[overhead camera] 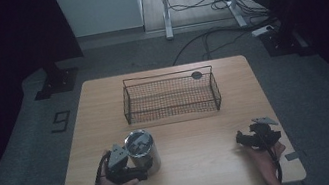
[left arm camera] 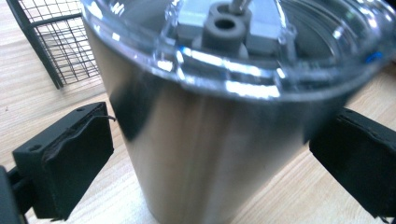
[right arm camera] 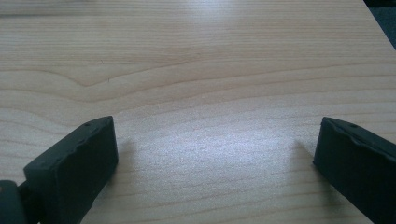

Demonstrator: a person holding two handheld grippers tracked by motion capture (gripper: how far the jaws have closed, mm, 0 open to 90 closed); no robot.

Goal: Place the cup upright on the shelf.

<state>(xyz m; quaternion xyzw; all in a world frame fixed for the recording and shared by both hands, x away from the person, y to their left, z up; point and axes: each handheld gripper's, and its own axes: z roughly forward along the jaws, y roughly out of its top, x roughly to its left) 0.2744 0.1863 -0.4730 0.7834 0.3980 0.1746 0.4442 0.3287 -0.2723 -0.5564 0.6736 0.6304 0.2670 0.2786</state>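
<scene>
Your left tool [overhead camera: 137, 170] sat at the near-left part of the worktop [overhead camera: 200, 137], on the near side of the wire basket [overhead camera: 170, 97], and the steel cup [overhead camera: 143, 151] stood upright right in front of it. In the left tool's own view the cup [left arm camera: 210, 154] rose between the two black jaws, its shiny wall filling the gap from one pad to the other; the left pad [left arm camera: 74, 158] stood just beside the wall with a thin strip of wood showing between them, and the right pad [left arm camera: 359, 158] sat close against the other side, though whether it touched could not be told. So your left tool was spread wide around the cup and gripped nothing firmly. The cup carried a clear lid [left arm camera: 243, 51] with a grey spout on top, and it stood just in front of the basket's near-left corner, apart from it. Your right tool [overhead camera: 247, 139] lay well off to the right of the cup, near the worktop's right edge and on the basket's near side. In its own view the right tool [right arm camera: 215, 158] had its jaws wide apart over bare wood, with nothing between them.
</scene>
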